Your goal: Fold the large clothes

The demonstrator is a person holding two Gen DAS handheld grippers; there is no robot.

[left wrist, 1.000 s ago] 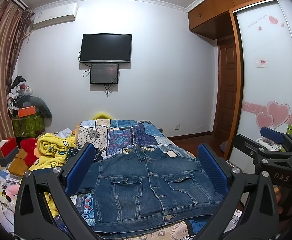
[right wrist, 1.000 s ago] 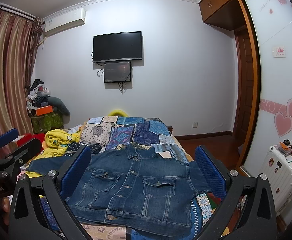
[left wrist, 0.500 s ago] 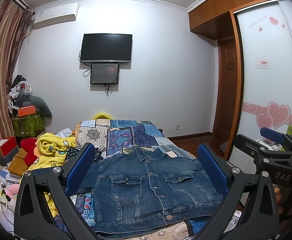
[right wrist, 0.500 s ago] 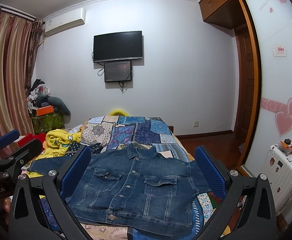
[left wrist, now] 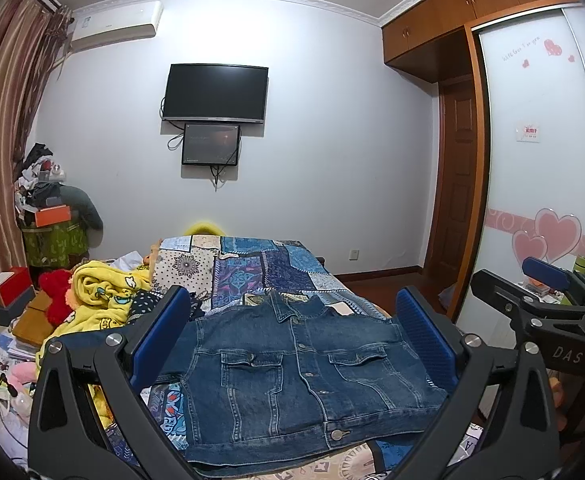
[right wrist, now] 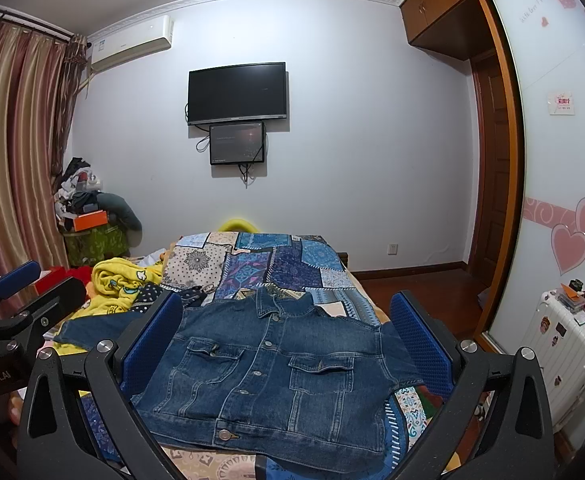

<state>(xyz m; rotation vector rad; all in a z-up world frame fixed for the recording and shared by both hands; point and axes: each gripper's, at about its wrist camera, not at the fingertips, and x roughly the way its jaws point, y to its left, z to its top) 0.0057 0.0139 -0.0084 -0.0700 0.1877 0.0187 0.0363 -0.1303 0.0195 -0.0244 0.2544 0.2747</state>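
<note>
Two grippers are in my hands, and below them stretches the largest thing here: a bed with a blue-and-cream patchwork cover [left wrist: 252,264], running away from me toward the white far wall.

On its near end lies the dark blue denim jacket with two flapped chest pockets [left wrist: 304,376], spread flat and front side up, buttoned down the middle. Its collar points away from me toward the far wall, its hem with the metal button is nearest me, so collar to hem it runs along the length of the bed. One sleeve reaches out sideways to my left across the cover, clearest in the right wrist view; on the other side I see no sleeve spread out, and I cannot tell how it lies.

Beside the jacket, on the left of the bed, sits a crumpled yellow fleece blanket with cartoon prints [left wrist: 100,296].

My left gripper [left wrist: 292,336] hangs over the jacket with its blue-padded fingers [left wrist: 160,336] spread wide, holding nothing; the jacket body shows between them. My right gripper [right wrist: 288,340] is also spread wide and empty, its blue pads [right wrist: 420,340] framing the jacket from just to the right. In the left view the right gripper shows at the right edge, beside a white wardrobe door with pink hearts [left wrist: 540,160].
</note>
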